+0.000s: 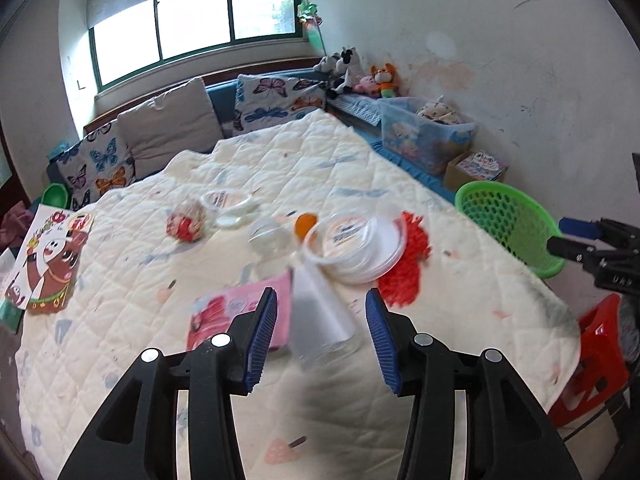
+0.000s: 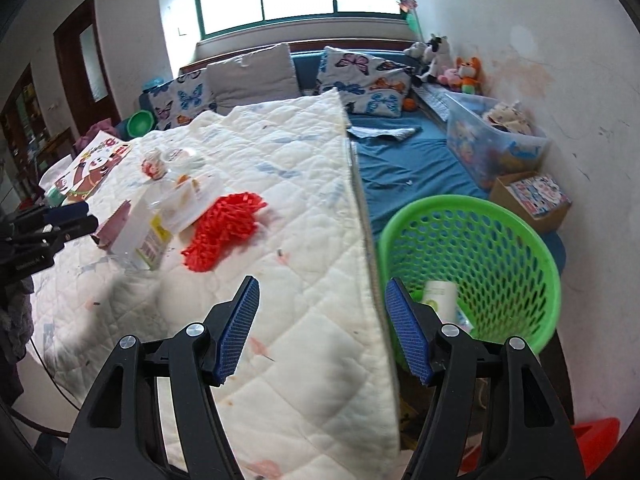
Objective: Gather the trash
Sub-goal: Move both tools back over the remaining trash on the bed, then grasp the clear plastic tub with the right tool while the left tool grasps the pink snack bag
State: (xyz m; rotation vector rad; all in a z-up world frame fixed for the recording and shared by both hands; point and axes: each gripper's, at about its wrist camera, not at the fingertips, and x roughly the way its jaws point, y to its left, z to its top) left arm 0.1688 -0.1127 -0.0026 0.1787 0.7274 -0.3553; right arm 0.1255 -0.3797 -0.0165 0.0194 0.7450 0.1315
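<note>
Trash lies on a white quilt (image 1: 120,360). A clear plastic bottle (image 1: 320,312) lies just ahead of my open, empty left gripper (image 1: 322,336), between its blue pads without touching them. Beside it lie a pink carton (image 1: 240,316), a red mesh net (image 1: 404,264), a stack of clear round lids (image 1: 356,248), an orange cap (image 1: 306,224) and a red-and-white wrapper (image 1: 186,226). My right gripper (image 2: 322,330) is open and empty over the quilt's edge. A green basket (image 2: 480,264) stands to its right with a white bottle (image 2: 438,300) inside. The bottle (image 2: 140,236) and net (image 2: 224,228) show there too.
A picture book (image 1: 48,256) lies at the quilt's left. Butterfly pillows (image 1: 96,168) and plush toys (image 1: 360,72) line the far side. A clear toy bin (image 2: 492,140) and a cardboard box (image 2: 532,200) stand by the wall. A red stool (image 1: 592,360) is at the bed's near right corner.
</note>
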